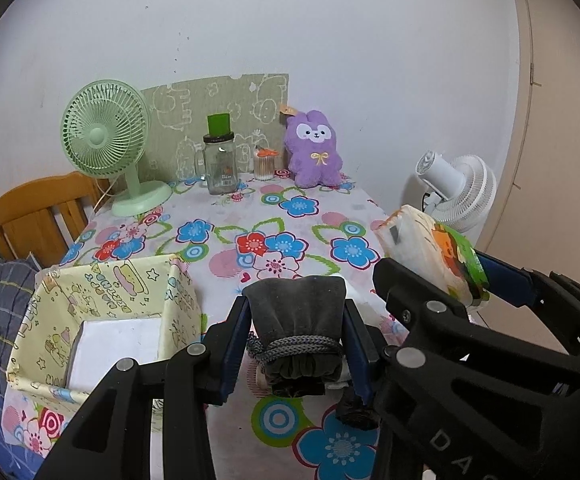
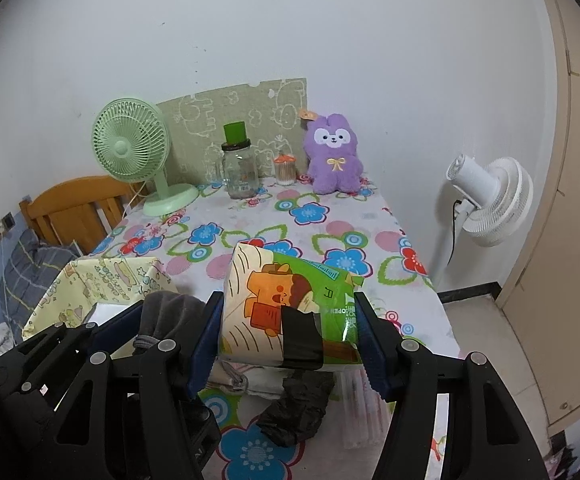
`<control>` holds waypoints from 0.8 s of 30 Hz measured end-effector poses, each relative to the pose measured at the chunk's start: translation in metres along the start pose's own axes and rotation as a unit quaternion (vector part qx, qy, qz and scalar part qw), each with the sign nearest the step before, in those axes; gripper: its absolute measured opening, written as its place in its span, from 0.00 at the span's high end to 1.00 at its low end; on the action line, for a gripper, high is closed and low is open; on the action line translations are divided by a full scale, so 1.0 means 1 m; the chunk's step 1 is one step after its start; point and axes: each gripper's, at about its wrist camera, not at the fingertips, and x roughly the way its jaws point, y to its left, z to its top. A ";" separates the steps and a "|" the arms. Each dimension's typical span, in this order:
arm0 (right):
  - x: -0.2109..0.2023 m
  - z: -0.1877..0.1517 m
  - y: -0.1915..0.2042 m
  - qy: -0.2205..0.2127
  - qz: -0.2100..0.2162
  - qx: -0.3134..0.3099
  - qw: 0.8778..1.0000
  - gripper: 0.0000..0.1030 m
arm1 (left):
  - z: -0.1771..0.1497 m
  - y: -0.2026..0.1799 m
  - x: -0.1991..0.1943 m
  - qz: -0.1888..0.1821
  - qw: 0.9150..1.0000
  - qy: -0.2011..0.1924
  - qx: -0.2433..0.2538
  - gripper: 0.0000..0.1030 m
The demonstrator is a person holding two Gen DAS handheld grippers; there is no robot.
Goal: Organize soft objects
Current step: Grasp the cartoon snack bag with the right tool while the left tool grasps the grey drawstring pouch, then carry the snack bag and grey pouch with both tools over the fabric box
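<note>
You have the grey pouch [image 1: 296,322] pinched in your left gripper [image 1: 295,344] and the tissue pack [image 2: 290,312] in your right gripper [image 2: 290,340], neither yet in the yellow box [image 1: 102,304] (more soft bits wait below).

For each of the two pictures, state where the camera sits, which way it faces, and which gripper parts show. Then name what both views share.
Left wrist: rides on the left gripper, facing the back wall across the table; its fingers clamp a grey pouch, right gripper alongside.
Right wrist: rides on the right gripper, same heading; it clamps a tissue pack.
Shared: green fan, glass jar, purple plush, yellow fabric bin.
</note>
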 end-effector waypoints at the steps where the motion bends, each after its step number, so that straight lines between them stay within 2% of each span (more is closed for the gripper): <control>1: -0.001 0.001 0.002 -0.001 0.000 -0.001 1.000 0.37 | 0.001 0.001 -0.001 0.001 1.000 -0.002 0.001 0.56; 10: 0.001 0.006 0.017 0.005 0.008 -0.003 1.000 0.37 | 0.005 0.015 -0.006 0.011 1.000 0.000 0.007 0.55; 24: 0.015 0.024 0.063 0.003 0.026 -0.033 0.999 0.37 | 0.014 0.063 -0.007 0.037 0.999 -0.003 -0.013 0.56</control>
